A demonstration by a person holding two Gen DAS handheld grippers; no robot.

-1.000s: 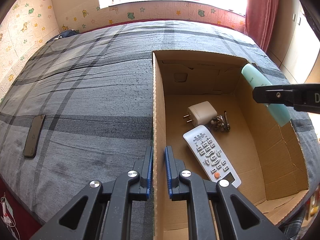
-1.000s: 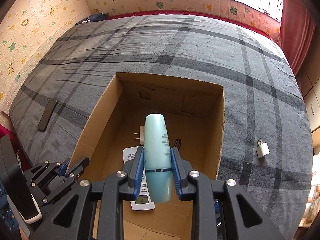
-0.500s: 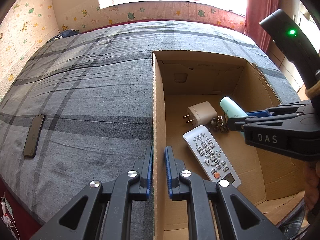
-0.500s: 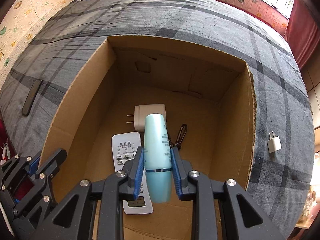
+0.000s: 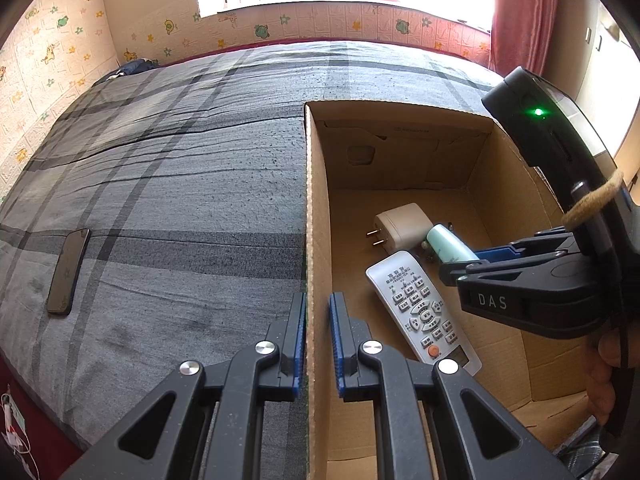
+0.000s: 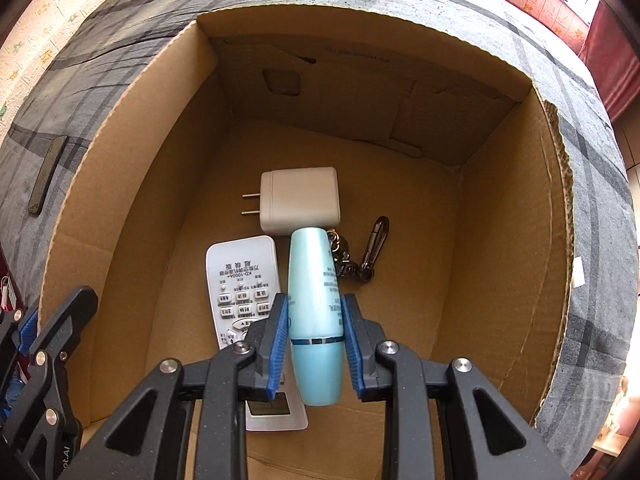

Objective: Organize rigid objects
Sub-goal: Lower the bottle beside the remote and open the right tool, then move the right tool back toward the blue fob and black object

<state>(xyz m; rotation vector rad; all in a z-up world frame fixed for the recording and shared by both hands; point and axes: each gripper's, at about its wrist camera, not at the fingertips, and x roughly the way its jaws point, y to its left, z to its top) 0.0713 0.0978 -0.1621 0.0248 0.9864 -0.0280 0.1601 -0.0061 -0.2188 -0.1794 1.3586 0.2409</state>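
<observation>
The open brown cardboard box (image 6: pixel 132 184), its left wall clamped by the left gripper (image 5: pixel 318 340), is entered by the right gripper (image 6: pixel 315 334), which is clamped on a pale blue plastic bottle (image 6: pixel 314 312) above a white remote control (image 6: pixel 236 276), a white plug adapter (image 6: pixel 300 200) and a metal keychain (image 6: pixel 370 248).

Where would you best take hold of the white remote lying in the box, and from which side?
Grip the remote across its narrow width near the middle, coming straight down from above. It lies flat, buttons up, on the box floor, with both long edges exposed; the box walls block any sideways approach.

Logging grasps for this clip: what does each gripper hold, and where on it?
Right gripper pinches the bottle near its cap end. Left gripper clamps the box wall's top edge.
</observation>
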